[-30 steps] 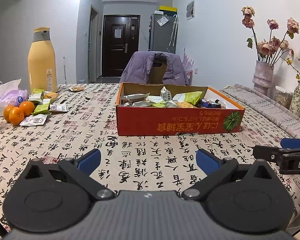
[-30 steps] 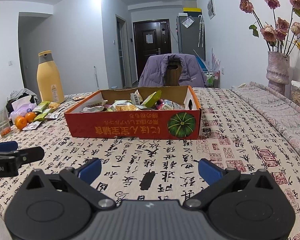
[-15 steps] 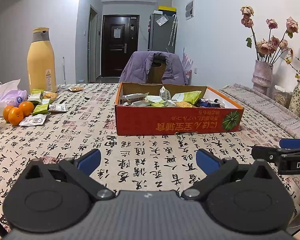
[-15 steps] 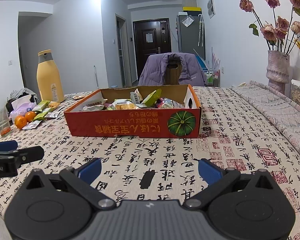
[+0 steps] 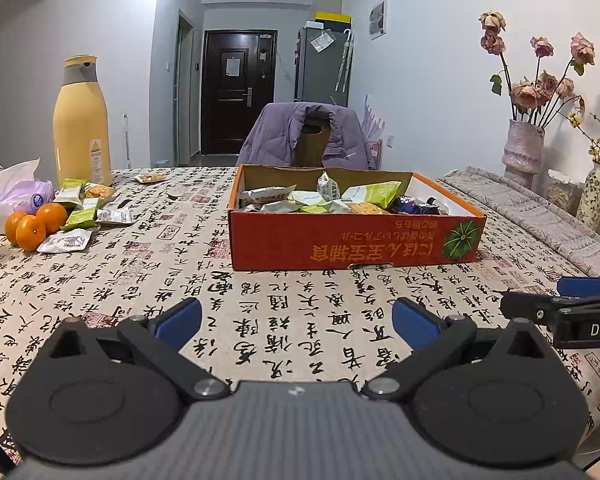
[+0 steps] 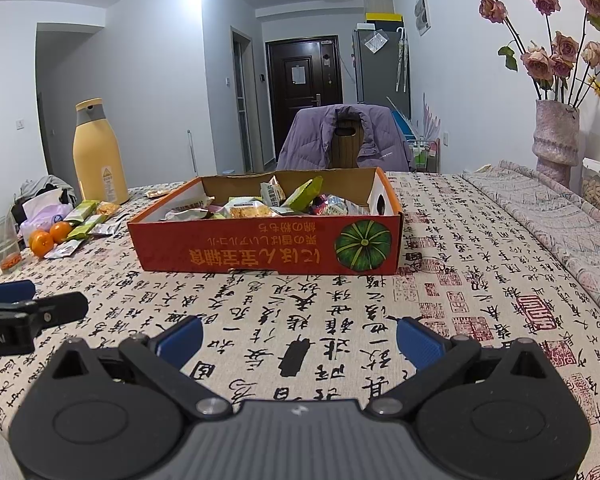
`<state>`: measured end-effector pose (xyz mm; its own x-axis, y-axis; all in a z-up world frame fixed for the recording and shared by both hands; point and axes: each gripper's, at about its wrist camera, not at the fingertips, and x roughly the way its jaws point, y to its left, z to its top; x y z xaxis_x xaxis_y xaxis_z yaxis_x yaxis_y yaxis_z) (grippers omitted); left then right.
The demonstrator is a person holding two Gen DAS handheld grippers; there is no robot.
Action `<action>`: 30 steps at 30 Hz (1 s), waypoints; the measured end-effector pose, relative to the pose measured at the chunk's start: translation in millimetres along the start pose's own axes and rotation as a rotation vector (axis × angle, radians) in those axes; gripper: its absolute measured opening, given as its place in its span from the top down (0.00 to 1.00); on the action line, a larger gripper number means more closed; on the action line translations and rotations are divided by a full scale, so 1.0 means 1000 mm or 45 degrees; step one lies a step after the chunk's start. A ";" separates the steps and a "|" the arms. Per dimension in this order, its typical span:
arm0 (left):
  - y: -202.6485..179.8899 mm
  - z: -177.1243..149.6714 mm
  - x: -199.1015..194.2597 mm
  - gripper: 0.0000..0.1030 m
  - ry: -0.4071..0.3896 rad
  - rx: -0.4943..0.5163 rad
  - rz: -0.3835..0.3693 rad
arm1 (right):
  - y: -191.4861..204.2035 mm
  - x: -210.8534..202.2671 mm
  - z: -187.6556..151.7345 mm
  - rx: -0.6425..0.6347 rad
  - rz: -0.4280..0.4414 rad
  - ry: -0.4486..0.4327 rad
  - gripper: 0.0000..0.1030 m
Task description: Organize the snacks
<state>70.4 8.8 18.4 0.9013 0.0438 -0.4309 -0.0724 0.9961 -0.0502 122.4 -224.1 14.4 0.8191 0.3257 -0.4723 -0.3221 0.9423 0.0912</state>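
A shallow red cardboard box (image 5: 352,242) (image 6: 268,250) with a pumpkin picture stands mid-table and holds several snack packets (image 5: 374,194) (image 6: 244,210). More loose snack packets (image 5: 82,216) (image 6: 86,220) lie at the far left of the table beside oranges. My left gripper (image 5: 296,320) hovers open and holds nothing over the tablecloth, short of the box. My right gripper (image 6: 298,338) is open too, with nothing between its fingers, and its blue-tipped finger shows at the right edge of the left wrist view.
A tall yellow bottle (image 5: 82,124), a tissue pack (image 5: 20,194) and oranges (image 5: 36,224) crowd the left side. A glass (image 6: 2,244) stands by them. A vase of dried roses (image 6: 556,140) stands at the right. A chair with a purple jacket (image 5: 306,136) is behind the table.
Both views have shifted very slightly, with the box a touch lower and nearer; both grippers stay open and hold nothing.
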 end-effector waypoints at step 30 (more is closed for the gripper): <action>-0.001 -0.001 0.000 0.00 0.001 0.001 -0.001 | 0.000 -0.001 -0.004 -0.001 0.001 0.005 0.00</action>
<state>70.2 7.5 18.0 0.9011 0.0430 -0.4315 -0.0713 0.9962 -0.0496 120.2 -224.5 11.5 0.8171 0.3258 -0.4756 -0.3227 0.9421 0.0909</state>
